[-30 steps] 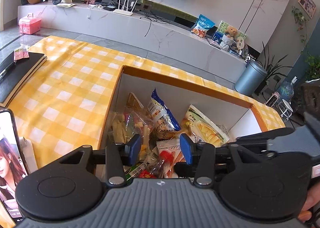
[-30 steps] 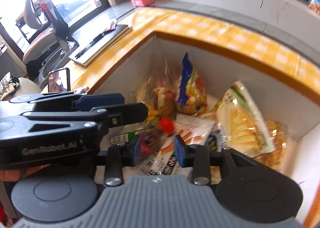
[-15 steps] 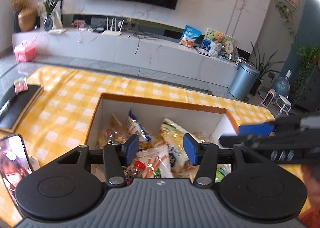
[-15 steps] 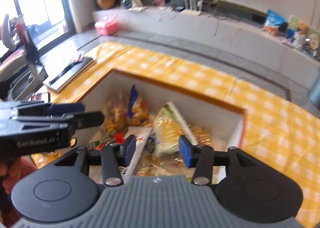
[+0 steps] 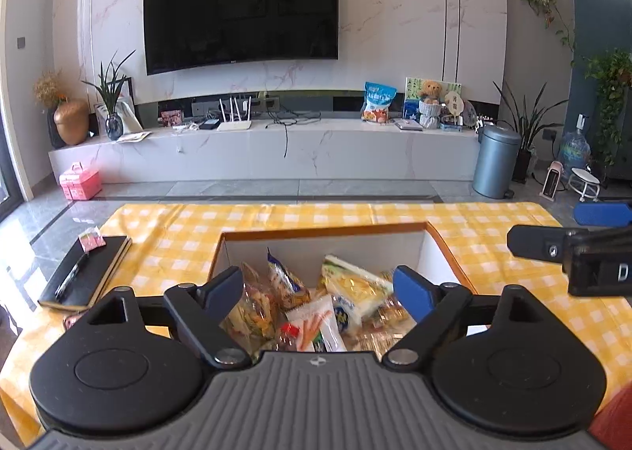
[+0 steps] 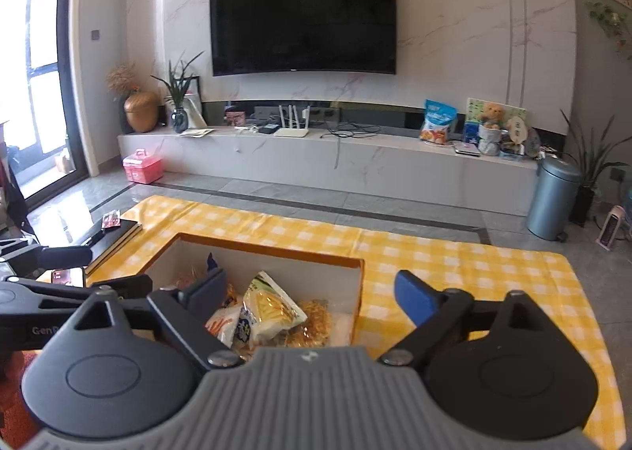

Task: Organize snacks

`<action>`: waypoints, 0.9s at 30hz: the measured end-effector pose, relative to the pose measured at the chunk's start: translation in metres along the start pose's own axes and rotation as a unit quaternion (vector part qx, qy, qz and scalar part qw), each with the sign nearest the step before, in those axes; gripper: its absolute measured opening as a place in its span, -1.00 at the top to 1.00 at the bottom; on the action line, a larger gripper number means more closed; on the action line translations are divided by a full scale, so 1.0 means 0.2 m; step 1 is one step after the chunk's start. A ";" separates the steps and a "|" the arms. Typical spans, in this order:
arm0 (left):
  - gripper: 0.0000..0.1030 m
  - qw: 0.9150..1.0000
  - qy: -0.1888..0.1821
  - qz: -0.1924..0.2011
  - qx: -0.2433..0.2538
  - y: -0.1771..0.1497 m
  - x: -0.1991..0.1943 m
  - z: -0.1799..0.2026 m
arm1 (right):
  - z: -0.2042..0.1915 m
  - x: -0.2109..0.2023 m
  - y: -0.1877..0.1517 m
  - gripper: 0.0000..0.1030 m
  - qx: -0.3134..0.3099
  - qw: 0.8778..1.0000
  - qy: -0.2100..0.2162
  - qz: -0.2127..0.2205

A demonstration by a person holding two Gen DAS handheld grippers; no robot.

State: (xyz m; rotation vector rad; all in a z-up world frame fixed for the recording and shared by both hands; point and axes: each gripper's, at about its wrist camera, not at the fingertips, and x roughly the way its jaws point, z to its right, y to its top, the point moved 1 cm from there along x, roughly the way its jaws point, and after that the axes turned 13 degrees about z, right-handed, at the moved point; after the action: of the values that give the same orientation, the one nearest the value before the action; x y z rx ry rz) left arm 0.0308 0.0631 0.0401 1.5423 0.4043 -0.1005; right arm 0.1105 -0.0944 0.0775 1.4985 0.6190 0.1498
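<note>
An open white box with an orange rim (image 5: 324, 229) sits on the yellow checked tablecloth (image 5: 170, 240) and holds several snack packets, among them a green-and-yellow bag (image 5: 355, 286) and a white packet with orange sticks (image 5: 314, 321). My left gripper (image 5: 318, 290) is open and empty, held above the box's near side. My right gripper (image 6: 312, 292) is open and empty, above the box (image 6: 276, 248) and its bag (image 6: 272, 306). The right gripper also shows at the right edge of the left wrist view (image 5: 572, 244); the left gripper shows at the left of the right wrist view (image 6: 59, 292).
A black notebook with a pen (image 5: 85, 270) and a small pink packet (image 5: 91, 242) lie on the table's left. A phone (image 6: 67, 277) lies near the left gripper. Beyond the table are grey floor, a TV bench (image 5: 276, 150), a pink case (image 5: 80, 180) and a bin (image 5: 495, 162).
Both grippers rose up and back out of the box and opened wider. The views tilted up from the box's inside to the room. The snacks stayed in the box.
</note>
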 end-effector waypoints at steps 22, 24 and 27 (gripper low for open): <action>-0.95 0.992 0.006 -0.122 -0.008 -0.32 0.22 0.04 | 0.06 0.10 -0.39 -0.91 0.063 0.990 -0.063 -0.111; -0.95 0.992 0.006 -0.124 -0.007 -0.32 0.23 0.04 | 0.07 0.12 -0.40 -0.91 0.062 0.989 -0.066 -0.112; -0.95 0.992 0.007 -0.123 -0.006 -0.31 0.23 0.05 | 0.09 0.13 -0.40 -0.91 0.062 0.989 -0.069 -0.112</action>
State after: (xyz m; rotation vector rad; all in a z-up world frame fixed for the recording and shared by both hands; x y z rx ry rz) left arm 0.0567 0.0601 -0.0332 1.4767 0.6046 -0.2775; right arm 0.1183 -0.1057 -0.0069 1.5320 0.6881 -0.1668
